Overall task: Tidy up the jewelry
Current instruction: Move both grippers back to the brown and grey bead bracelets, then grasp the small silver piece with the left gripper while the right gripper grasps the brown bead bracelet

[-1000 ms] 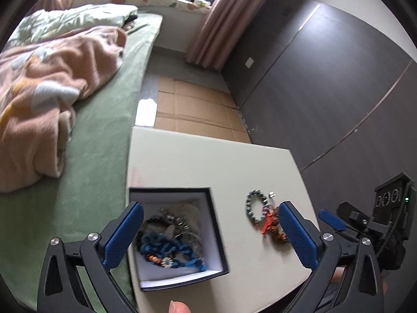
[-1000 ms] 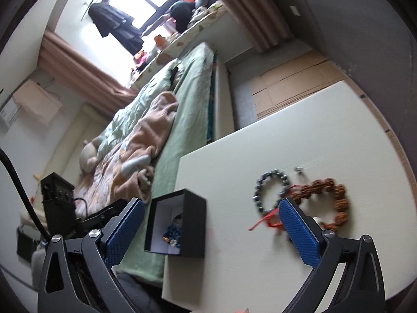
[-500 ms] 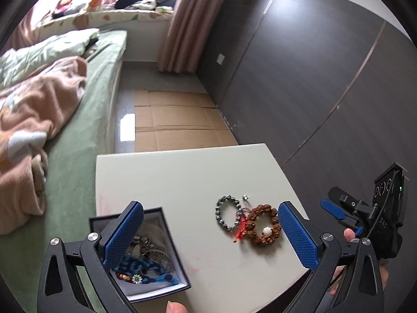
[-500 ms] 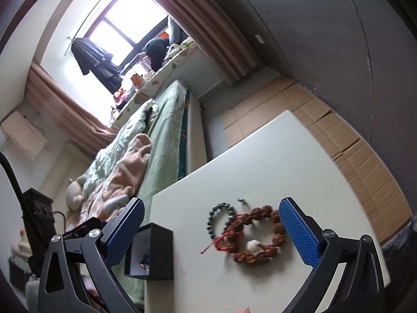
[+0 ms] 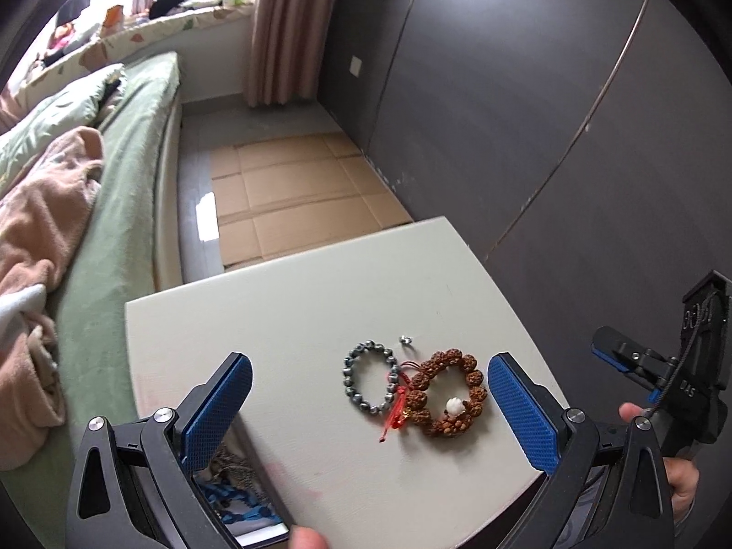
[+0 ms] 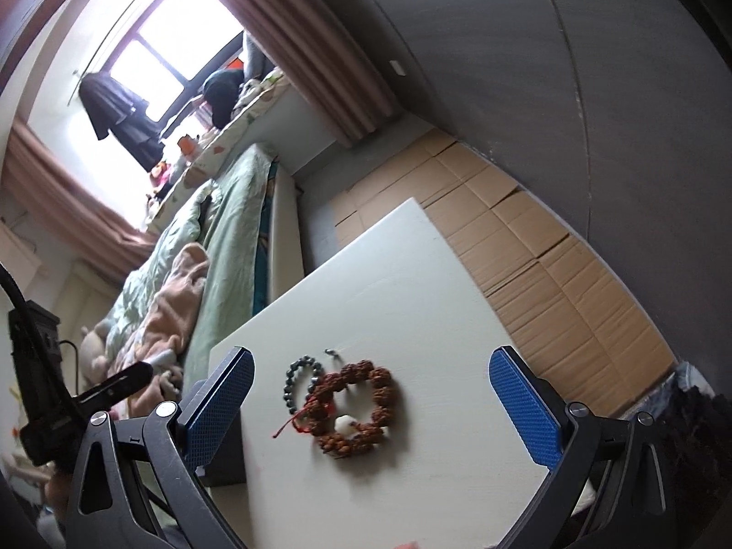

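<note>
A brown seed-bead bracelet [image 5: 450,393] with a white bead and red cord lies on the pale table [image 5: 297,302], touching a grey bead bracelet [image 5: 368,382]. A tiny silver piece [image 5: 405,339] sits just beyond them. My left gripper [image 5: 366,407] hovers open over both bracelets. The black jewelry box [image 5: 238,498] with blue beads peeks out behind its left finger. In the right wrist view the brown bracelet [image 6: 354,407] and grey bracelet [image 6: 299,377] lie between the wide-open fingers of my right gripper [image 6: 370,411]; the box [image 6: 224,462] is mostly hidden.
A bed with a green sheet [image 5: 110,210] and pink blanket [image 5: 41,228] runs along the table's left side. Flattened cardboard [image 5: 293,192] covers the floor beyond. A dark wall [image 5: 526,114] stands to the right. The right gripper's body and a hand [image 5: 677,421] are at the table's right edge.
Both grippers have swung from the box toward the bracelets, which now sit centred between the fingers. The box has slid to the lower left edge of both views.
</note>
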`<action>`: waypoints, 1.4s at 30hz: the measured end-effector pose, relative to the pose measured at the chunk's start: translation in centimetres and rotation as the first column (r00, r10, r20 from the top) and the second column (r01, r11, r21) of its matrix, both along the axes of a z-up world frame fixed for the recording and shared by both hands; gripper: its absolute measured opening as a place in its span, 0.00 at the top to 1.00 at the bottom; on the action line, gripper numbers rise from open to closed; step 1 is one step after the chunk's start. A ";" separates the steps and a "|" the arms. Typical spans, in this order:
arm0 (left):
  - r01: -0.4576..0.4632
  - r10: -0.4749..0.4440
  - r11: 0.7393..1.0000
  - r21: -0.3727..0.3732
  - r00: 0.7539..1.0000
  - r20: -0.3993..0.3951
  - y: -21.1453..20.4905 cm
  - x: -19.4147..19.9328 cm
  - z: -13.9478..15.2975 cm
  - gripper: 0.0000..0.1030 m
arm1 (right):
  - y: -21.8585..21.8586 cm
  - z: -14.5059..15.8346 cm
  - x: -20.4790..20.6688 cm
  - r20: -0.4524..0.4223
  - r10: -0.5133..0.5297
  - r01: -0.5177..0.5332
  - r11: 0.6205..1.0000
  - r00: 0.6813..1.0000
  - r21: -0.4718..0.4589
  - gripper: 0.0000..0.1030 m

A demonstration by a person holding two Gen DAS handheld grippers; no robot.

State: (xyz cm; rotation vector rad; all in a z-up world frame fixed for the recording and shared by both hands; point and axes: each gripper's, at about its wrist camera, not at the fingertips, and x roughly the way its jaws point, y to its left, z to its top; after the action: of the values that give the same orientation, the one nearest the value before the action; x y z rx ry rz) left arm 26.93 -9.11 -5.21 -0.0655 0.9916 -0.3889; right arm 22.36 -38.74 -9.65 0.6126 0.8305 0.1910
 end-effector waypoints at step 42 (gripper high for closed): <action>0.137 -0.084 0.973 0.185 0.960 -0.266 -11.0 7.2 -12.0 0.86 | -1.8 -6.5 2.6 -0.221 0.027 0.004 0.991 0.975 0.137 0.35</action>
State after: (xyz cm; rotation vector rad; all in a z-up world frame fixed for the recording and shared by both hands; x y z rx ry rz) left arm 34.13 -20.14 -17.19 0.1275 1.2909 -0.3870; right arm 24.95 -40.56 -16.14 0.7677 1.0439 0.1930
